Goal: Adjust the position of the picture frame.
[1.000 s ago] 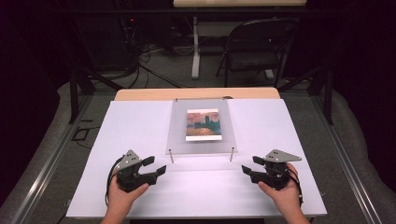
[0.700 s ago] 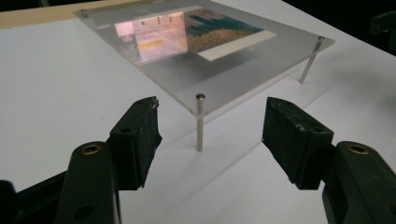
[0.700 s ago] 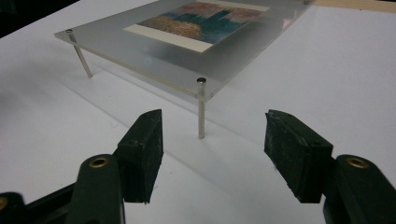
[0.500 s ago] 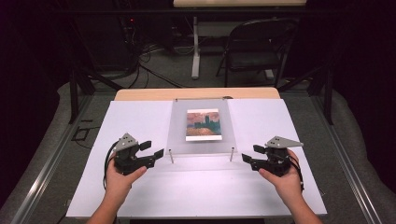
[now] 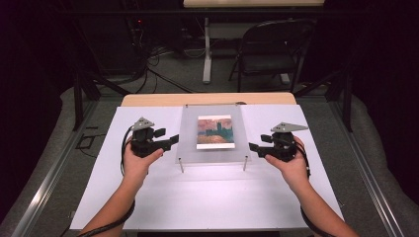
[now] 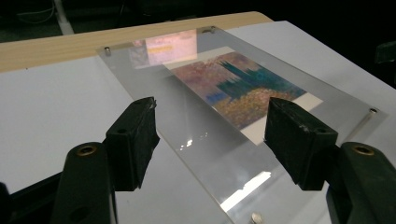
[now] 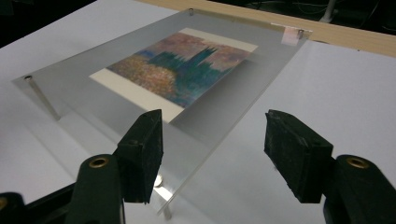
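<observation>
Clear acrylic frame (image 5: pixel 212 134) w/ painting print (image 5: pixel 215 132) stands on short posts mid white surface (image 5: pixel 207 197). Left tongs (image 5: pixel 172 141) & right tongs (image 5: pixel 253 147) flank it, both gaping, nothing held.

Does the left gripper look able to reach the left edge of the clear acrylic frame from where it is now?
Probably yes. The left gripper, jaws open, sits beside the clear acrylic picture frame, with bare white table between them.
</observation>
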Motion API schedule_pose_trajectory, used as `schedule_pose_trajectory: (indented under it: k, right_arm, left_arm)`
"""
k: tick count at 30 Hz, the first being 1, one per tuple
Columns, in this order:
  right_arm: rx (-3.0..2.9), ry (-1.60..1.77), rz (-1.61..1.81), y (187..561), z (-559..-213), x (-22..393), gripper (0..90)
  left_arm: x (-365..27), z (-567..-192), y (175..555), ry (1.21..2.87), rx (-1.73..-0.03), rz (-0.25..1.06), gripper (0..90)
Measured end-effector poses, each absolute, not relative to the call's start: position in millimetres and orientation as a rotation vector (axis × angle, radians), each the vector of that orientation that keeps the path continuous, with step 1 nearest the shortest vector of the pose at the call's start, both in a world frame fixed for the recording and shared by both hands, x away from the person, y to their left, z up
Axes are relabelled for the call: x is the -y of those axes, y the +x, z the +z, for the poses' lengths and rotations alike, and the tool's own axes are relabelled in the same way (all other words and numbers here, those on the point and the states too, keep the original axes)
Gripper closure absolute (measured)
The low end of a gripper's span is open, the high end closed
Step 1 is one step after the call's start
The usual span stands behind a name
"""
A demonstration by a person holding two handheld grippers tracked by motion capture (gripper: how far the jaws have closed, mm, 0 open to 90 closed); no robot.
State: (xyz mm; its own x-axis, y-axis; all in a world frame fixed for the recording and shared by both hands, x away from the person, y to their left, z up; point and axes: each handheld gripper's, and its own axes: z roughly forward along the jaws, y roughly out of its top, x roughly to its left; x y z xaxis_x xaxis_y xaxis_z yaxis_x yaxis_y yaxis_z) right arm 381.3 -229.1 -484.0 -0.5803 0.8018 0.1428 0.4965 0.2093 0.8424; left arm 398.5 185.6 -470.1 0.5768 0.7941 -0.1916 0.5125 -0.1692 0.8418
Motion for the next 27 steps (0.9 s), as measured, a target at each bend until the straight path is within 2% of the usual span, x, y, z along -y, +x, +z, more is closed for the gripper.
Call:
schedule_pose_trajectory:
  k: [14, 27]
  right_arm:
    - [-2.151, 1.316, 1.304, 449, -496, 215, 37.4]
    - [-2.149, 1.417, 1.287, 480, -514, 204, 37.8]
  left_arm:
    - [-169, -490, 455, 1.822, -1.194, 0.308, 35.6]
    - [-163, -512, 485, 1.804, -1.28, 0.263, 35.6]
